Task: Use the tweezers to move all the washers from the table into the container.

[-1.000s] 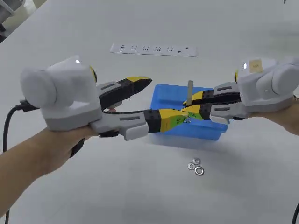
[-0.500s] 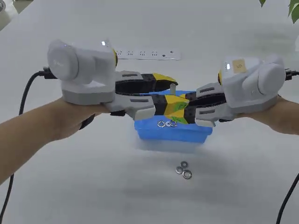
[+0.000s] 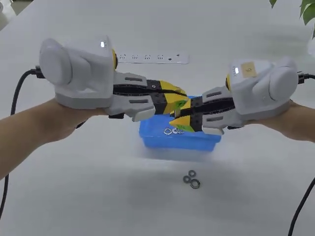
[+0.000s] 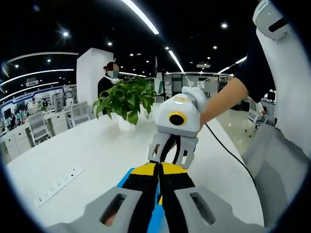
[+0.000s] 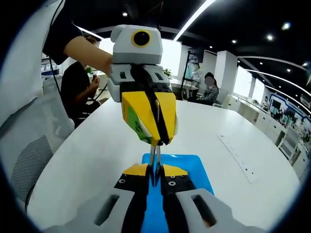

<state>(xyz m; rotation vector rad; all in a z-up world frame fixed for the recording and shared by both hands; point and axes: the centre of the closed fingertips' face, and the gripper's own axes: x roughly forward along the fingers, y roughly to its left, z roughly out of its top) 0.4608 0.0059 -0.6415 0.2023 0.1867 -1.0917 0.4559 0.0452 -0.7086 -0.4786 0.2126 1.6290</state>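
three loose washers (image 3: 191, 179) lie in a tight cluster on the desk (image 3: 88, 196), on the near side of the blue container (image 3: 202, 141) and apart from it. more washers (image 3: 173, 131) already sit inside the container, close to its near wall. you hold both grippers tip to tip above the container: the left gripper (image 3: 181, 102) comes in from the left, the right gripper (image 3: 173, 121) from the right and slightly nearer to you. in the right gripper view the tweezers (image 5: 154, 164) show as a thin metal strip running between the two sets of tips. your right jaws are almost fully closed, pinching one end of the tweezers between them. your left jaws are pressed together too, and the other end of the tweezers goes in at their tips, so both grippers have hold of the one tool. a white power strip (image 3: 147, 58) lies on the desk well beyond the container, on the far side. green leaves (image 3: 307, 10) show at the far right corner.
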